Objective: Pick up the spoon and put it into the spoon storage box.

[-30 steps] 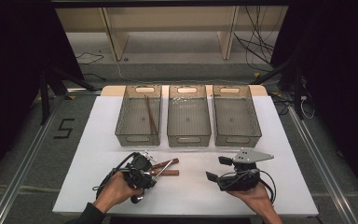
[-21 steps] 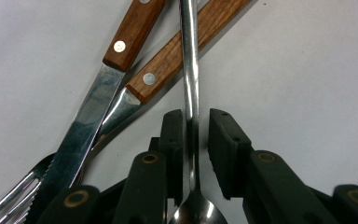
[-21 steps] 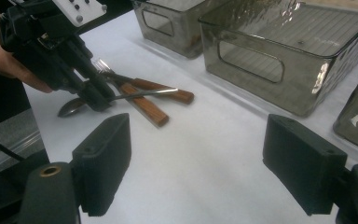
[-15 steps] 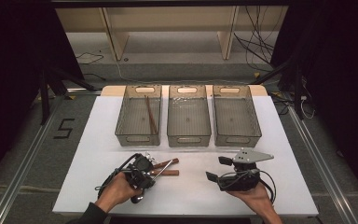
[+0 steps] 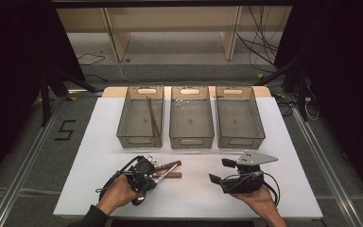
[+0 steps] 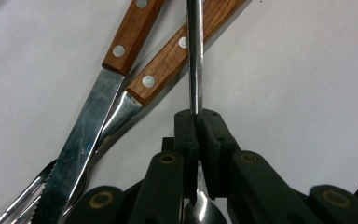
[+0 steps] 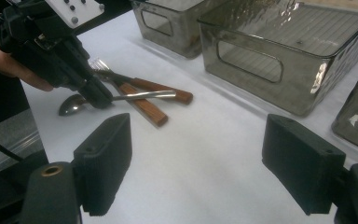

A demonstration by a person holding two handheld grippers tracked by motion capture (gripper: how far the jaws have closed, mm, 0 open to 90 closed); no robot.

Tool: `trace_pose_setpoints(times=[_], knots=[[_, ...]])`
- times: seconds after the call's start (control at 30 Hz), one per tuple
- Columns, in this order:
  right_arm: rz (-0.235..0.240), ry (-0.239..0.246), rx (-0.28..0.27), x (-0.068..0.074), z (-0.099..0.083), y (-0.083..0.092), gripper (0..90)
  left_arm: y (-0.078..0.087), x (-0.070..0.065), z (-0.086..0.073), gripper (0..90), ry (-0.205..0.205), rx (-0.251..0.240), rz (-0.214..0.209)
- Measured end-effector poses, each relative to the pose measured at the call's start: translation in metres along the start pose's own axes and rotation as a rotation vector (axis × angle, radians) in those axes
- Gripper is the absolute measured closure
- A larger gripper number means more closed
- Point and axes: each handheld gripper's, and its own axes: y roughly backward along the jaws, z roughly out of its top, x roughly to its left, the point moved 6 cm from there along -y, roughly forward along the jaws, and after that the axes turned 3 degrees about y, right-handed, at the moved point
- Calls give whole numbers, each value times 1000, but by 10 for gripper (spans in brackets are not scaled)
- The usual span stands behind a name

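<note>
My left gripper (image 6: 196, 119) is shut on the thin metal handle of a spoon (image 6: 195, 56), and its jaws have just been closing on it. The spoon's bowl (image 7: 72, 106) rests on the white table behind the jaws. Beside the spoon lie a wooden-handled knife (image 6: 86, 135) and a wooden-handled fork (image 6: 165, 65), crossing each other. In the high view the left gripper (image 5: 144, 172) is at the front left, by the cutlery (image 5: 168, 170). My right gripper (image 5: 222, 170) is held at the front right. Its jaws (image 7: 200, 154) stand open with nothing between them.
Three clear bins stand in a row at the back of the table: the left bin (image 5: 123, 124) holds brown sticks (image 5: 152, 116), then the middle bin (image 5: 191, 140) and the right bin (image 5: 260, 125). White tabletop (image 5: 194, 189) lies between the two grippers.
</note>
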Motion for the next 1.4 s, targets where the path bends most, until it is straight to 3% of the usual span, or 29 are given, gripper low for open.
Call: trace_pose_setpoints(times=[0.47, 0.83, 1.17, 1.4], knots=[[1, -1, 0, 0, 0, 0, 249, 15, 8, 2, 857, -10, -48, -17], [1, -3, -1, 0, 0, 0, 249, 32, 12, 9, 857, 8, -88, -51], [5, -1, -3, 1, 0, -1, 248, 58, 13, 42, 857, -8, -185, -69], [7, -5, -4, 1, 0, 0, 248, 71, 20, 71, 856, 15, -253, -99]])
